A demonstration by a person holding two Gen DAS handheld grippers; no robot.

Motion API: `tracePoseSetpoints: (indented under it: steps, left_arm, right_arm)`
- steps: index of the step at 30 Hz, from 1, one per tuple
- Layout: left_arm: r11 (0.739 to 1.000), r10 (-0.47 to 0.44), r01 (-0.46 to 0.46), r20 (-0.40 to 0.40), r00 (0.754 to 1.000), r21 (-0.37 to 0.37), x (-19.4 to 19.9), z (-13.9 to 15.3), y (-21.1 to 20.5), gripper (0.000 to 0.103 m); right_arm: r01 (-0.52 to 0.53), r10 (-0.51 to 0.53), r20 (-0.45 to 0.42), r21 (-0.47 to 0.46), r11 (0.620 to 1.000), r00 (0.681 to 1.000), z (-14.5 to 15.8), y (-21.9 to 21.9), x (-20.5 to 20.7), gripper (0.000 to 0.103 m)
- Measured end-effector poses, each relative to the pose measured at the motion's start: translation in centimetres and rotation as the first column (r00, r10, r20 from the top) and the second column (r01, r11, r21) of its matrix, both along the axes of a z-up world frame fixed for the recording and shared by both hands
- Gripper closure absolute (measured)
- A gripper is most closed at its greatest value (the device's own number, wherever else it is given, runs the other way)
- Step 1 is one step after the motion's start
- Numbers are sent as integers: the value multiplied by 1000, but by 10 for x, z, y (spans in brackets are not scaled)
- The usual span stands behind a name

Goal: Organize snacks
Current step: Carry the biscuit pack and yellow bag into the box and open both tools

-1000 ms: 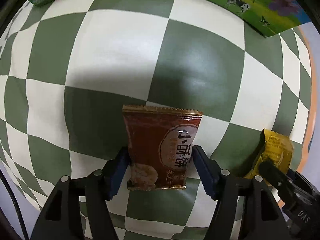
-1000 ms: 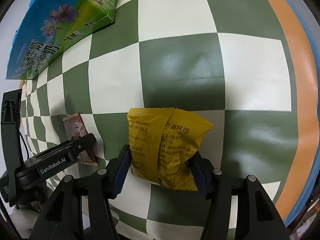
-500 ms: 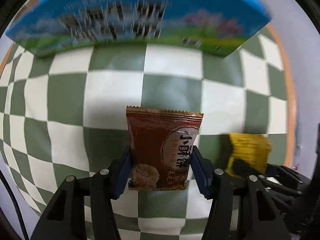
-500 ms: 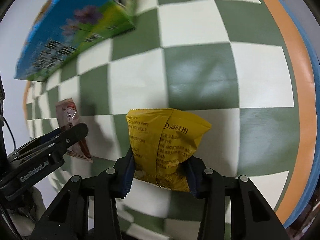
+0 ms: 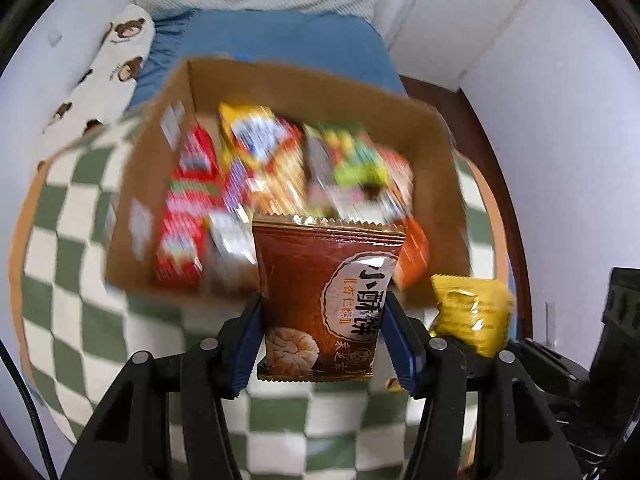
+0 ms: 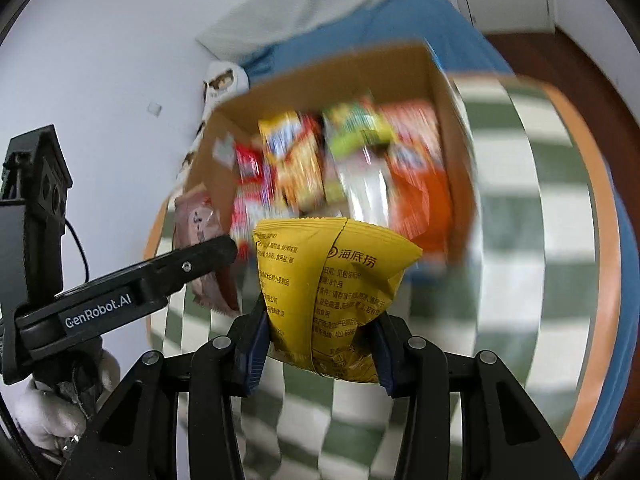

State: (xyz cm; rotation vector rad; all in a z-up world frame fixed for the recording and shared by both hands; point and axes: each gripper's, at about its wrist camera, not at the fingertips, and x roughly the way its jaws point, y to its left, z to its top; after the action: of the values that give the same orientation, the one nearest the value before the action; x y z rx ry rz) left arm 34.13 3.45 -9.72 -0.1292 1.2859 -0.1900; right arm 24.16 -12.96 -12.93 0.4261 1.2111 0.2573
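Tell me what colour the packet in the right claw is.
Yellow, with dark printed text. The packet shows best in the right wrist view, clamped in the right claw.

A bedroom at home: a bed with a blue sheet and a bear-print pillow (little brown bears) lies behind the checkered tablecloth, against plain white walls, with a dark wood floor.
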Motion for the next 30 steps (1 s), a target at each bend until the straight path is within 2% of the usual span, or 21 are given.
tracePoseSetpoints:
  steps: [3, 7, 12, 14, 16, 17, 18, 19, 20, 30]
  left_arm:
    - [1000, 28, -27, -33, 999, 16, 49, -14, 23, 49]
    - [999, 41, -39, -81, 996, 32, 97, -42, 39, 49]
    - [998, 38, -30, -142, 989, 54, 130, -72, 45, 49]
    - [998, 26, -15, -175, 984, 62, 136, -83, 46, 47]
    - [997, 30, -15, -202, 979, 75, 141, -97, 48, 43]
    - [996, 39, -21, -206, 978, 90, 142, -101, 50, 41]
    - [995, 45, -27, -201, 979, 95, 143, -104, 53, 37]
    - [995, 50, -31, -198, 979, 100, 143, -106, 54, 25]
    - [994, 53, -34, -197, 979, 100, 143, -108, 55, 22]
    - [991, 52, -32, -147, 988, 133, 123, -108, 58, 19]
  right_arm:
    - [-10, 10, 8, -27, 1000, 1000, -4, 19, 52, 56]
    - [-32, 30, -35, -56, 998, 999, -23, 40, 108, 56]
    - [-64, 57, -84, -89, 994, 995, -47, 57, 141, 56]
    - [-59, 50, -112, -84, 995, 992, -60, 60, 151, 50]
    - [-63, 48, -151, -95, 994, 987, -72, 62, 158, 12]
    - [-59, 42, -162, -104, 993, 986, -77, 61, 159, 9]
    - [-53, 34, -167, -111, 992, 985, -80, 60, 159, 9]
    - [-51, 30, -172, -119, 992, 985, -82, 59, 159, 9]
    - [-50, 26, -177, -133, 990, 984, -84, 58, 159, 9]
    - [-4, -35, -128, -289, 957, 991, -72, 44, 149, 4]
